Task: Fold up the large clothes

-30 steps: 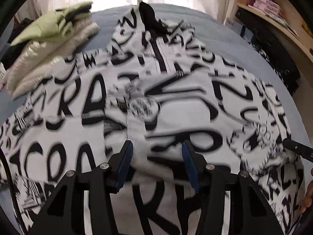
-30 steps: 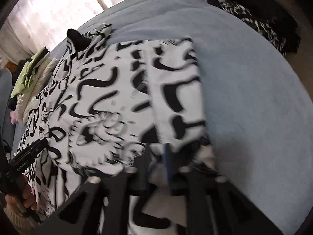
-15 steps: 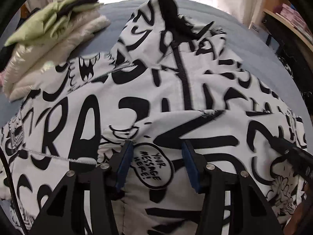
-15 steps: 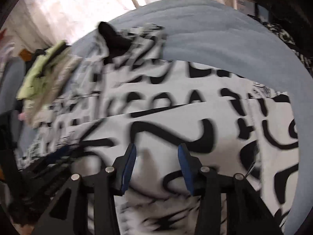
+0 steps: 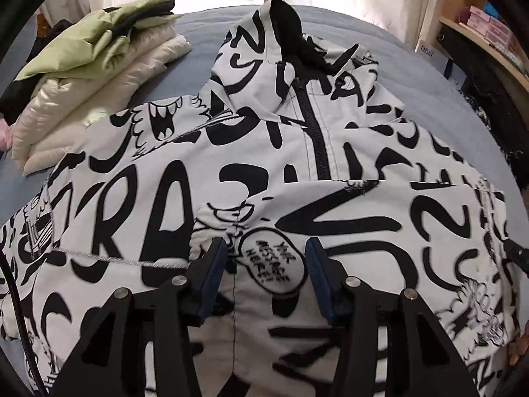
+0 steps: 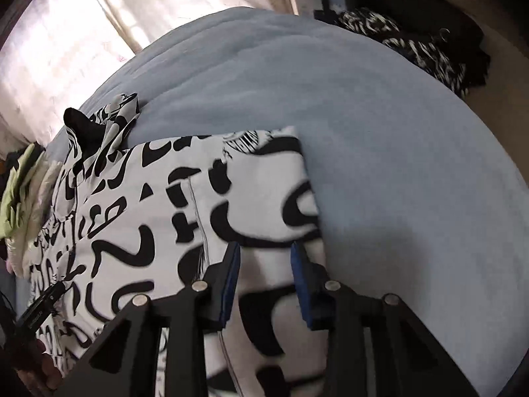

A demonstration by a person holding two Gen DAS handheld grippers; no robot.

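I hold both tongs, left [image 5: 266, 264] and right [image 6: 264, 274], open over the black-and-white hooded jacket [image 5: 297, 165], spread in the bed's [image 6: 396, 132] middle; the right tongs just narrowed to pinch its folded sleeve edge.

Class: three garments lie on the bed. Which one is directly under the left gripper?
The black-and-white printed jacket; the green and cream jackets sit folded, stacked far left.

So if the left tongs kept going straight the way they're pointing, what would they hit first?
Most likely the black-and-white printed jacket spread on the bed, around the speech-bubble print between the pads of the left tongs. Nothing else shows in that line, though depth is hard to judge.
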